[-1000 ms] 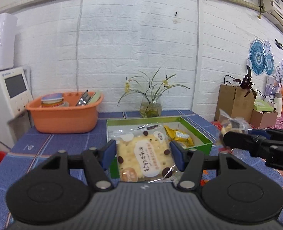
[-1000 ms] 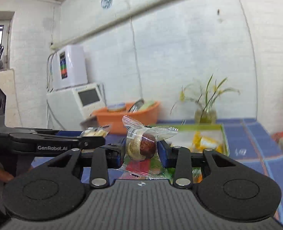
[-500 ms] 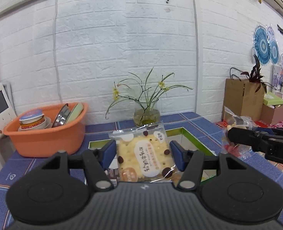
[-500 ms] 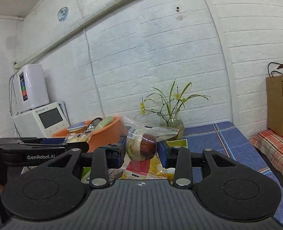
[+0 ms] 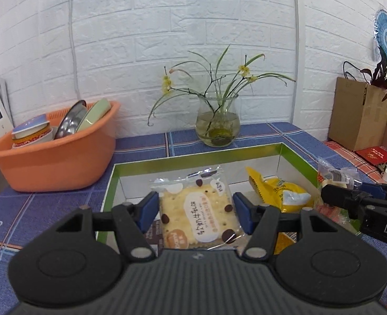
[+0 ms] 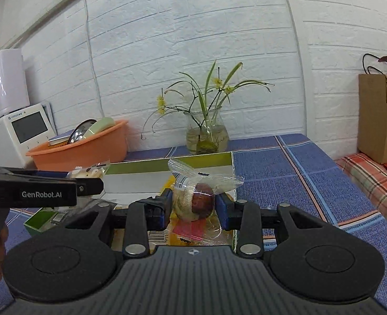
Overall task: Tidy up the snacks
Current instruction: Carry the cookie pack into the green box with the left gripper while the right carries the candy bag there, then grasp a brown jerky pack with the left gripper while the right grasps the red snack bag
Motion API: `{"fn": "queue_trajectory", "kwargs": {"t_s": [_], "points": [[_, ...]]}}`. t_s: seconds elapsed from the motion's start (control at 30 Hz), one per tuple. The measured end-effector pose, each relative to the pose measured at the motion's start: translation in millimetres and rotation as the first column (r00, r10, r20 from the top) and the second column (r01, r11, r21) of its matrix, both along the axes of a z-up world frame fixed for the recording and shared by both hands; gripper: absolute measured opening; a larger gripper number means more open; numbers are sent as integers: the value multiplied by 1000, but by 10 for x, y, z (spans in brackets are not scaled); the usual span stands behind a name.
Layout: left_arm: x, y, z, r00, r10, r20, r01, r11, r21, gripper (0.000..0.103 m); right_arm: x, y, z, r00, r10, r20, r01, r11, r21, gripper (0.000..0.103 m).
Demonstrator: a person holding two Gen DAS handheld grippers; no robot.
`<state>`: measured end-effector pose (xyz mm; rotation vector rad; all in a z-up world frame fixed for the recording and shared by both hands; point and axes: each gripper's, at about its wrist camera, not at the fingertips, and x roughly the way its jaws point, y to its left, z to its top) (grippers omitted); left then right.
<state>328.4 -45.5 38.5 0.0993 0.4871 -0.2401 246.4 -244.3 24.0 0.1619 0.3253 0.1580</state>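
Clear-wrapped cracker pack (image 5: 198, 210) clamped between left gripper (image 5: 195, 211) jaws, pastry packet (image 6: 196, 202) between right gripper (image 6: 193, 206) jaws, poised over green box (image 5: 193, 155) beyond for dropping in.

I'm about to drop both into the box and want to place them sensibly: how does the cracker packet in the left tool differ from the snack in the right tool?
The cracker packet is flat and square, printed with a white label; the wrapped snack is lumpy and rounded in clear film. The cracker is pale yellow with dark chips; the snack shows a reddish-brown piece. Both are clamped by their sides above the green box.
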Motion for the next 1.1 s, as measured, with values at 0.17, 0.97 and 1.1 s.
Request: {"fn": "queue_trajectory", "kwargs": {"t_s": [0.17,0.97,1.1], "points": [[59,72,-24,1000,15,-6,-15,1000,-20,70,125,25,14,998,38,-53,-38,999,16,103],[-2101,863,-333,990,132,-51,-134,991,-29,102,-1503,230,68,983,166,79,-150,972,-182,103],[-2150,740,-569,986,112,-125,-110,994,18,102,-1547,139,-133,981,186,-49,-192,951,-243,103]]}}
